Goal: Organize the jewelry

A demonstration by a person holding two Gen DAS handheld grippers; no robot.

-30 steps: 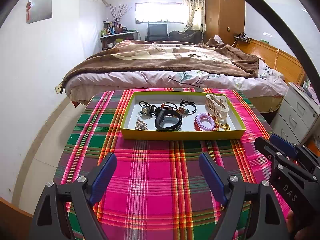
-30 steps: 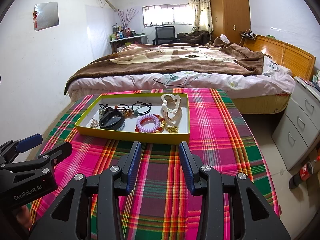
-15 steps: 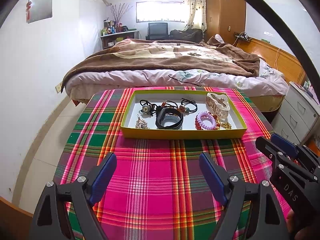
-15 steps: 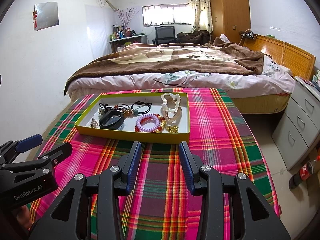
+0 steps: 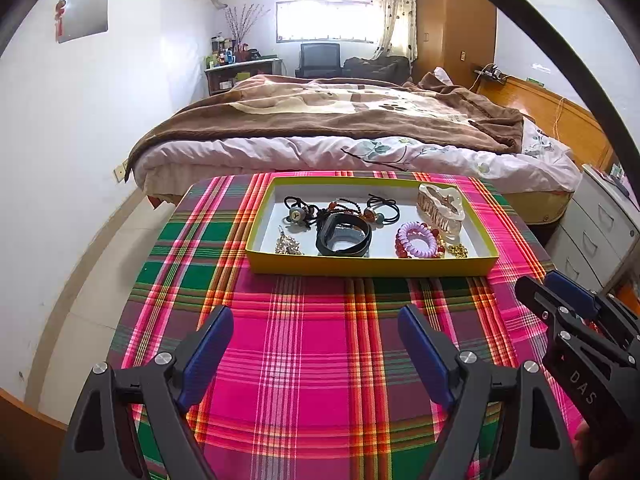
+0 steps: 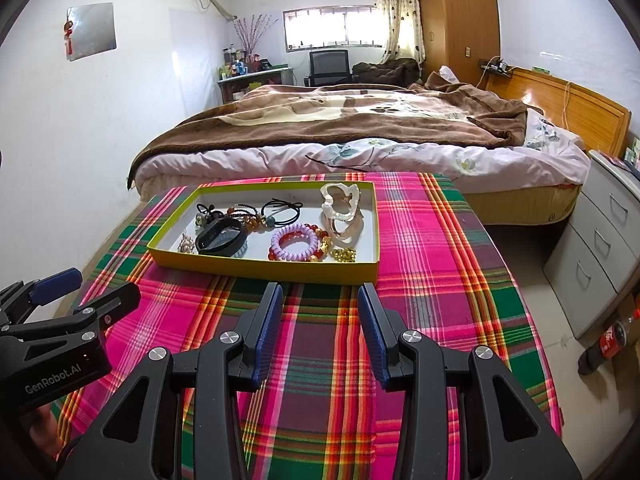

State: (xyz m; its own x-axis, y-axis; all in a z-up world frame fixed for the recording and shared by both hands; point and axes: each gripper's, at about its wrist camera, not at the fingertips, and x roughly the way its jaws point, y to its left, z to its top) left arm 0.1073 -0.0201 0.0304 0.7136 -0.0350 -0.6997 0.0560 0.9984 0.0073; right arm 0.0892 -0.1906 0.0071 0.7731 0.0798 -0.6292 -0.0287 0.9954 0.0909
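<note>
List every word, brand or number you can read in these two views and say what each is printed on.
"GenRobot.AI": on the body of the left gripper, seen in the right wrist view.
"DAS": on the body of the right gripper, seen in the left wrist view.
The label on the cola bottle on the floor is too blurred to read.
Nothing in the yellow tray carries readable text.

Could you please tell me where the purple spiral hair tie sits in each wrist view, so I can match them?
Left wrist: purple spiral hair tie, right of centre in the yellow tray.
Right wrist: left of centre.
Shared landmark: the black smart band on its left.
</note>
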